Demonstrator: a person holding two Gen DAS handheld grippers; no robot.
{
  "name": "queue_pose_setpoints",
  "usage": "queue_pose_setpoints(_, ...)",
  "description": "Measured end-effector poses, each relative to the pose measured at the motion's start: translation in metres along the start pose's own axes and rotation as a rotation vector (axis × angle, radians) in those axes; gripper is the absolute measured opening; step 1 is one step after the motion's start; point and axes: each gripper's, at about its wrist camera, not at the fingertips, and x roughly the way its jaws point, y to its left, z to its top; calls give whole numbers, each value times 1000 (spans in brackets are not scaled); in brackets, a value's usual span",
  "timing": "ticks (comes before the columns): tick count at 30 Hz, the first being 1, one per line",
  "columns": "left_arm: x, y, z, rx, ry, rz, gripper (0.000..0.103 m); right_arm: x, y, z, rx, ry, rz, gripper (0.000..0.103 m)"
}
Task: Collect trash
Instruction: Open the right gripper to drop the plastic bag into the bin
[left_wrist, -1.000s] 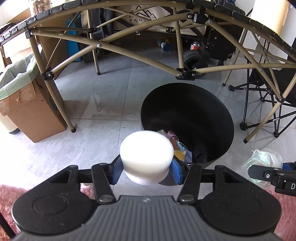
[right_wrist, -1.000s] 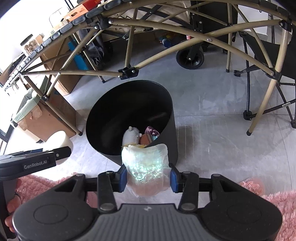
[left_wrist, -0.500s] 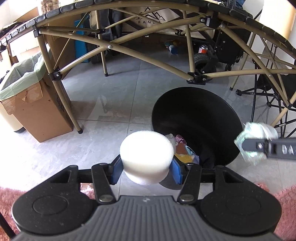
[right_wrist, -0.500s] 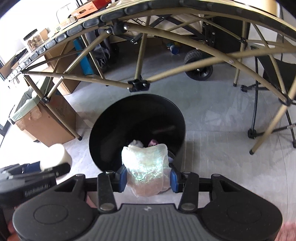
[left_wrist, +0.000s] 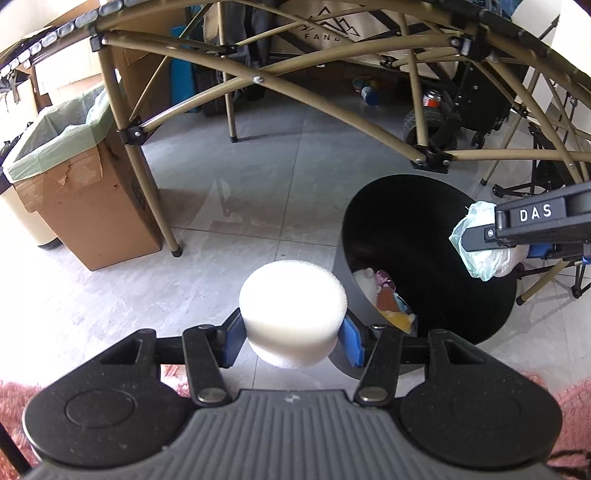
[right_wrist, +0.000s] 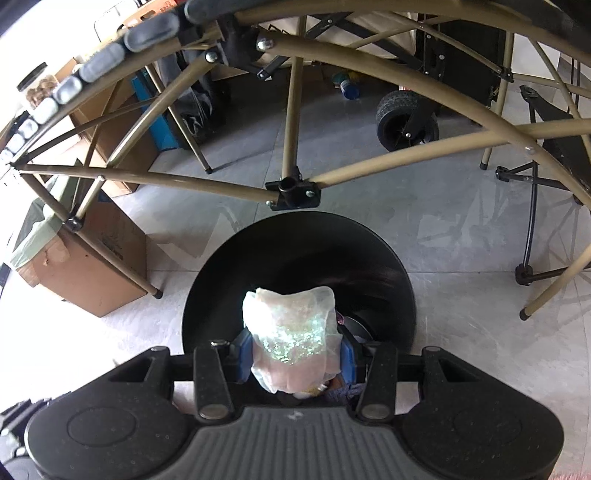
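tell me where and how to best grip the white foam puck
Grip the white foam puck across its curved side wall, coming in from its edge with the flat faces clear. The left hand-held gripper holds it that way: one blue pad on each side of the round wall, which gives soft, even contact.

The left hand-held gripper (left_wrist: 291, 334) has a ribbed grey housing flanked by two round black discs, black linkage arms with silver rivets, and blue pads. The right hand-held gripper (right_wrist: 295, 354) looks identical; its side carries white "DAS" lettering.
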Motion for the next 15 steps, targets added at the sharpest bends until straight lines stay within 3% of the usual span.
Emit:
queue_pose_setpoints(6,7,10,4,-26,9,18,54,16,10,6,-13,32,-6,45)
queue_pose_setpoints(10,10,12,6,-31,13,21,54,22,15,5,-39,57,-14,54)
queue_pose_setpoints(12,10,12,6,-27,13,22,54,25,19,6,-56,76,-17,63)
queue_pose_setpoints(14,10,11,6,-24,13,23,54,26,22,6,-72,88,-35,99)
queue_pose_setpoints(15,11,10,6,-22,14,24,54,26,24,7,-78,82,-39,102)
